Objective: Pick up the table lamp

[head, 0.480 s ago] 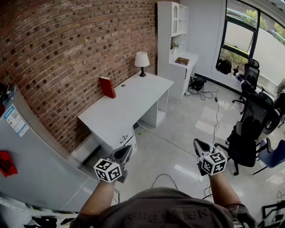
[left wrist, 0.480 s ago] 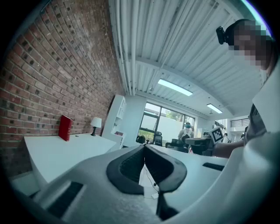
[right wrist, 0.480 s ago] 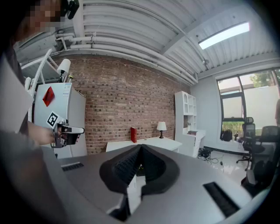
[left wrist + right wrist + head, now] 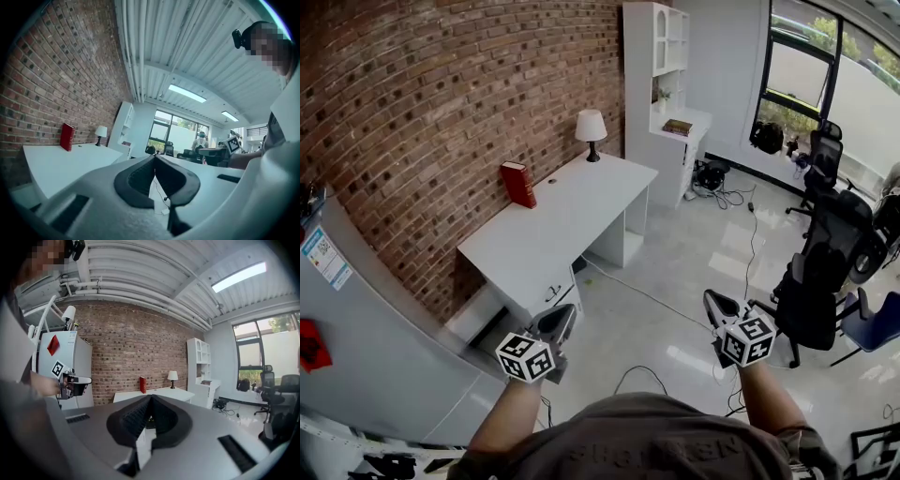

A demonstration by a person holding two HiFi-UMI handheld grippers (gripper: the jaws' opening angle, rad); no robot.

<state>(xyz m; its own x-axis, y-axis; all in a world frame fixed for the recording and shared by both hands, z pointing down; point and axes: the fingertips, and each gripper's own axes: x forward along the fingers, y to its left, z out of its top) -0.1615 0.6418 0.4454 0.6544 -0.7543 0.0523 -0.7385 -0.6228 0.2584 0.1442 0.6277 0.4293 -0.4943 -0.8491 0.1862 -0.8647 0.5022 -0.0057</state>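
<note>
Right tool (image 4: 150, 399): jaws pressed together, nothing between them. Past the tips there's a white bench (image 4: 161, 392) against the brick wall (image 4: 126, 343), well apart from the tool. On the bench, a red book (image 4: 142, 384) stands upright by the wall. The table lamp (image 4: 172, 377) is to its right, white shade on a dark stem, the two not touching. A white shelf unit (image 4: 198, 366) sits just right of the bench. Window (image 4: 262, 350) and office chairs (image 4: 276, 390) are at far right. Frame left: the left tool (image 4: 86, 380), held level in front of a grey cabinet (image 4: 65, 352).
</note>
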